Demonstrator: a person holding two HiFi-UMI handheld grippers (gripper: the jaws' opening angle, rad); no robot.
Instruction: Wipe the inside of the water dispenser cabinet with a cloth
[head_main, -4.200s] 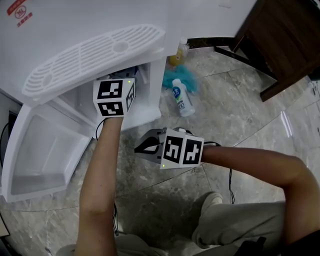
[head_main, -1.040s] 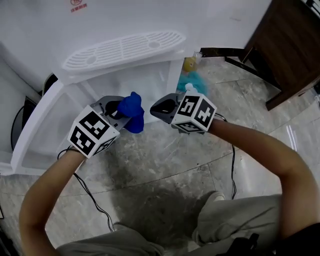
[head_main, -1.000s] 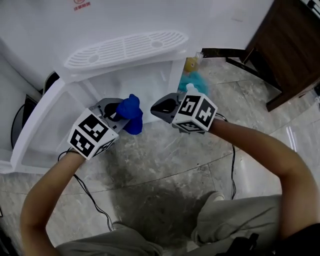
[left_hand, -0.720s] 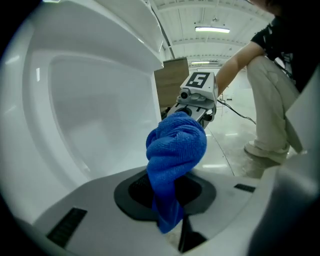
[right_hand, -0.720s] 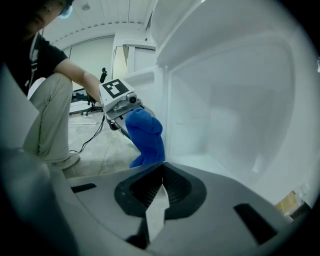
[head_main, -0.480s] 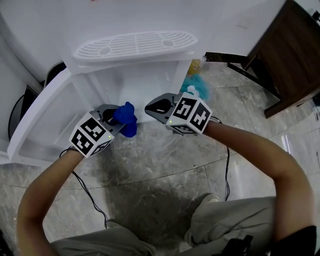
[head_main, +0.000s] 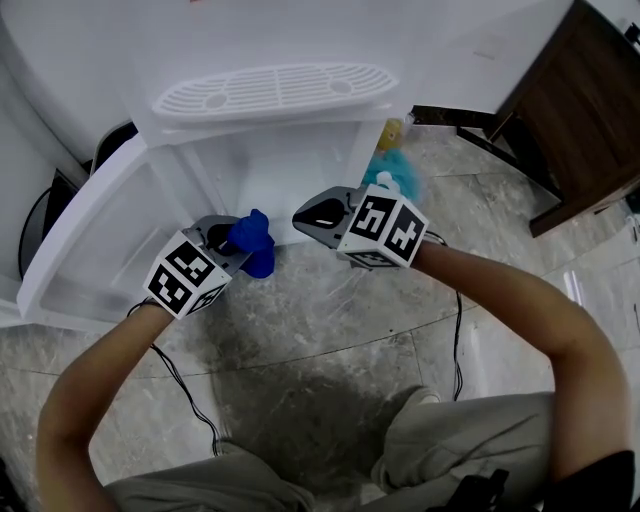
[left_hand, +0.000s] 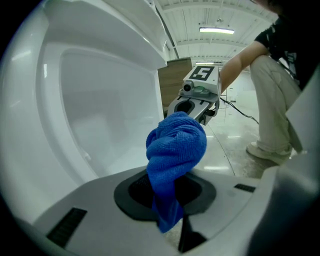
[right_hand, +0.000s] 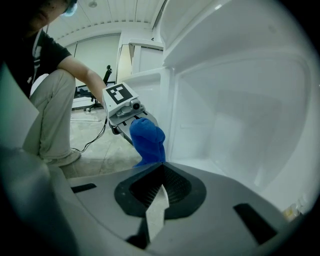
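The white water dispenser cabinet (head_main: 290, 165) stands open, its door (head_main: 90, 250) swung out to the left. A bunched blue cloth (head_main: 252, 243) sticks up from my left gripper (head_main: 232, 240), which is shut on it just in front of the cabinet's lower opening. In the left gripper view the cloth (left_hand: 175, 150) rises out of the jaws and hides the pads. My right gripper (head_main: 305, 215) hovers beside it to the right, shut and holding nothing. In the right gripper view the cloth (right_hand: 147, 140) hangs ahead of the shut right gripper (right_hand: 157, 192), next to the cabinet's white inner wall (right_hand: 240, 120).
A white grille tray (head_main: 270, 90) juts out above the opening. A yellow bottle (head_main: 390, 135) and a teal fluffy thing (head_main: 392, 178) lie on the stone floor right of the cabinet. Dark wooden furniture (head_main: 580, 100) stands at the far right. Cables (head_main: 185, 395) trail below my arms.
My left gripper, earlier reaching inside the cabinet, is now out in front of it with the cloth and has sunk a little over the last second. The right gripper has stayed put.
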